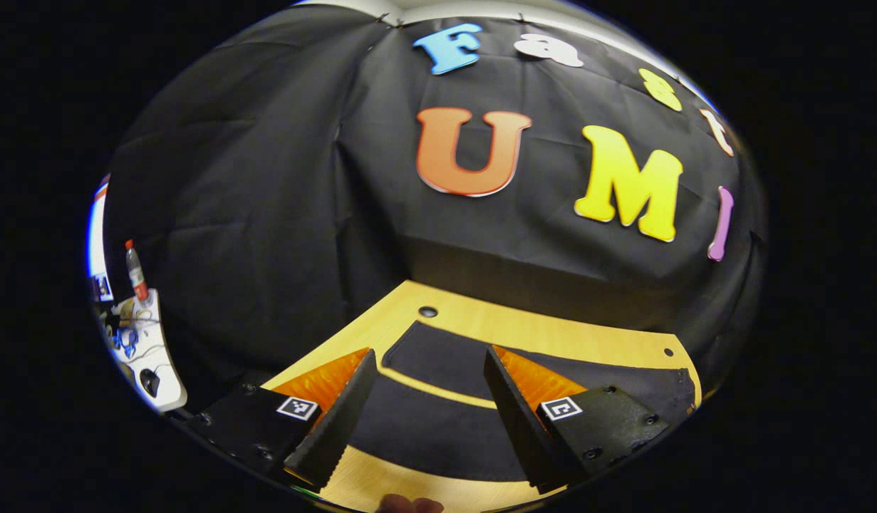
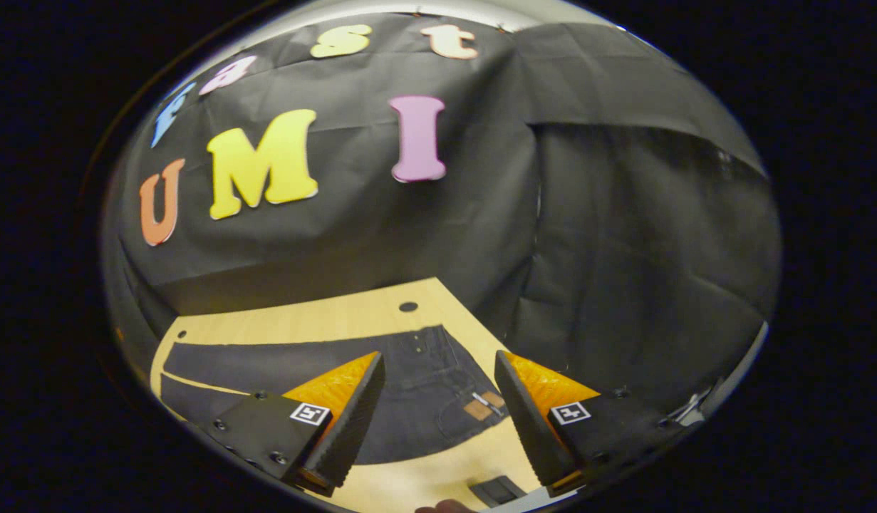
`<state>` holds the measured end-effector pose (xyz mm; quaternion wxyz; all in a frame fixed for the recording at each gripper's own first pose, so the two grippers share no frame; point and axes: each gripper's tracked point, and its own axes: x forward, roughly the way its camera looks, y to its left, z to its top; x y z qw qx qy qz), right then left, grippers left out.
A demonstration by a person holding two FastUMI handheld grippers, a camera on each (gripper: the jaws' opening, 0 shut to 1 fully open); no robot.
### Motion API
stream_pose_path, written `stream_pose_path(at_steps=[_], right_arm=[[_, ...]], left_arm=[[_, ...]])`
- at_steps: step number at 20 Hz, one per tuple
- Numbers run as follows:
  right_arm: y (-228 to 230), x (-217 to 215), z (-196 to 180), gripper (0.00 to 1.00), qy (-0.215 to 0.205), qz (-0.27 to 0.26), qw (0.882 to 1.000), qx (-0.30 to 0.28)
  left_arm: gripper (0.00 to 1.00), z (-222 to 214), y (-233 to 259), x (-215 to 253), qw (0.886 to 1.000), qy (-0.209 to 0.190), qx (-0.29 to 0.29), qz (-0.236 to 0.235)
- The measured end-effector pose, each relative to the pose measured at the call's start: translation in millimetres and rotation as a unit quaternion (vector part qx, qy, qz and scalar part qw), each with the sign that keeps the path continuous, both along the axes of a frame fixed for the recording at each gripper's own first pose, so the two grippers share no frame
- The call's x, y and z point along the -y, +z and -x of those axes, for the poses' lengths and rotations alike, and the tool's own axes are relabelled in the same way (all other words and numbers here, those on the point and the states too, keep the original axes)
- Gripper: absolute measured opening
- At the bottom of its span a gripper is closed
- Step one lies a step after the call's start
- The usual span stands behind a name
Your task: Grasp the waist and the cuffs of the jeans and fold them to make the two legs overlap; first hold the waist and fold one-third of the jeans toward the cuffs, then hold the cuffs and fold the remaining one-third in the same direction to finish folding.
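Dark jeans [image 2: 402, 388] lie flat on a light wooden table [image 2: 317, 320], legs spread apart. In the right gripper view the waist with its button, pocket and leather patch [image 2: 477, 408] lies between and just beyond my right gripper [image 2: 434, 420], which hovers open above it. The legs [image 2: 267, 367] stretch away to the left. In the left gripper view the two legs [image 1: 438, 399] lie side by side with a thin strip of table between them. My left gripper [image 1: 427, 420] hangs open above them, holding nothing.
Round holes [image 1: 428, 311] mark the table near its far edge, which meets the black cloth wall. A bottle [image 1: 135, 271] and clutter sit on a white surface far left in the left gripper view. A small dark object [image 2: 496, 490] lies near the table's front edge.
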<state>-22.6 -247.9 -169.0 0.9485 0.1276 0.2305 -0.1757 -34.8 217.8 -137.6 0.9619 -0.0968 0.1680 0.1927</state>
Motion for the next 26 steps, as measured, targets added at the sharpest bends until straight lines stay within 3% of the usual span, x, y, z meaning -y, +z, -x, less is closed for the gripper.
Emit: stream_pose_path(at_steps=[3,5,6,7,10,14,16,19,25,26], right_arm=[[-56.5,3.3,5.7,0.98,-0.016,-0.152,0.987,-0.046],[-90.3,1.1,8.1,0.98,-0.046,-0.236,0.967,-0.080],[-102.0,0.9,8.2,0.93,-0.063,-0.262,0.959,-0.087],[-112.8,0.8,7.4,0.98,-0.076,-0.278,0.953,-0.090],[-133.4,4.6,11.6,0.98,-0.090,-0.309,0.942,-0.095],[-153.3,6.1,7.7,0.98,-0.100,-0.332,0.931,-0.116],[-162.1,7.0,5.0,0.98,-0.110,-0.340,0.926,-0.123],[-173.1,9.9,4.7,0.98,-0.127,-0.346,0.920,-0.133],[-197.3,18.8,-5.0,0.98,-0.151,-0.351,0.913,-0.146],[-198.1,21.0,-10.2,0.93,-0.152,-0.353,0.912,-0.143]], left_arm=[[0.99,16.2,-36.3,-12.1,0.997,0.029,-0.022,0.074],[0.99,21.6,-67.7,-8.4,0.984,0.048,-0.032,0.170],[0.99,21.6,-78.5,-1.9,0.973,0.063,-0.033,0.220],[0.99,23.0,-89.2,1.5,0.959,0.088,-0.035,0.269],[0.99,25.5,-119.2,-3.1,0.909,0.159,-0.023,0.384],[0.99,16.3,-140.9,-16.1,0.870,0.202,-0.010,0.450],[0.99,22.1,-150.3,-21.4,0.856,0.217,-0.005,0.470],[1.00,14.0,-161.1,-27.3,0.849,0.232,-0.006,0.476],[0.98,-4.1,-169.2,-36.2,0.856,0.232,-0.008,0.463],[0.98,-5.4,-169.1,-36.7,0.856,0.233,-0.007,0.461]])
